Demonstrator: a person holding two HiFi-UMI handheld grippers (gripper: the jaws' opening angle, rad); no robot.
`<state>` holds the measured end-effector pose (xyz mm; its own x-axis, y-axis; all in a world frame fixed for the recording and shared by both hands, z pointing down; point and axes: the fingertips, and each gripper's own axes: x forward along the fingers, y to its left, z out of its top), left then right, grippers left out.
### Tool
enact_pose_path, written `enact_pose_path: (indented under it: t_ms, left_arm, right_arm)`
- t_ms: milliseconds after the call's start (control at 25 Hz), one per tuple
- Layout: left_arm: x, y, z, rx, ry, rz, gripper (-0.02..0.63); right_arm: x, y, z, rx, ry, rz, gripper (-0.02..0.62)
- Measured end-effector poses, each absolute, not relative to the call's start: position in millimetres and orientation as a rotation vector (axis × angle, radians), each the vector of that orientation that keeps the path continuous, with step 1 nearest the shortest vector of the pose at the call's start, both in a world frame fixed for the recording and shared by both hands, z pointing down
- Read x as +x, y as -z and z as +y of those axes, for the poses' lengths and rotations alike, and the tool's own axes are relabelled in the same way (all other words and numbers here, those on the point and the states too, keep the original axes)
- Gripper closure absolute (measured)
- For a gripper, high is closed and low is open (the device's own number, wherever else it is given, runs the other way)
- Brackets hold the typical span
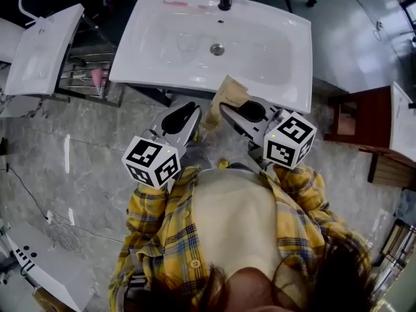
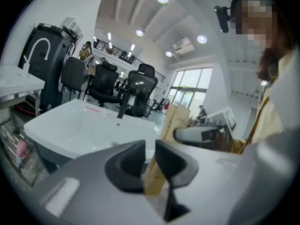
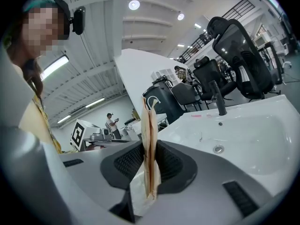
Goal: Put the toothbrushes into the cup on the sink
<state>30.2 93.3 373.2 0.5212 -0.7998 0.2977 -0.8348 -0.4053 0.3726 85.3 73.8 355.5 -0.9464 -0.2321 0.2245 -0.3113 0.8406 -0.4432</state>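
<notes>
Brown paper makes up a flat packet [image 1: 225, 98] that stands on edge in front of the person [image 1: 227, 229], just over the near rim of the white sink [image 1: 273, 18]. The right gripper [image 1: 227, 112] pinches its lower end, with both jaws pressed flat against the paper. The left gripper [image 1: 195, 112], just to the left, has its jaws a narrow way apart, with a corner of the packet in the gap but not squeezed. I cannot tell what the packet holds.
</notes>
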Motion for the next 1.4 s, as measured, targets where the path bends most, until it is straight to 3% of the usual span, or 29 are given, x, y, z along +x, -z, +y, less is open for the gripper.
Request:
enact_pose_path:
  t_ms: [960,1400]
  left_arm:
    - [-73,-361,10,2.363,0.005,-1.124,0.558]
    - [-98,-361,-21,2.409,-0.006,-1.053,0.557]
  right_arm:
    - [-21,-349,-3,0.576,-0.753,-2.809,0.515]
    - [-37,-345,-44,0.767,-0.745,-2.798,0.514]
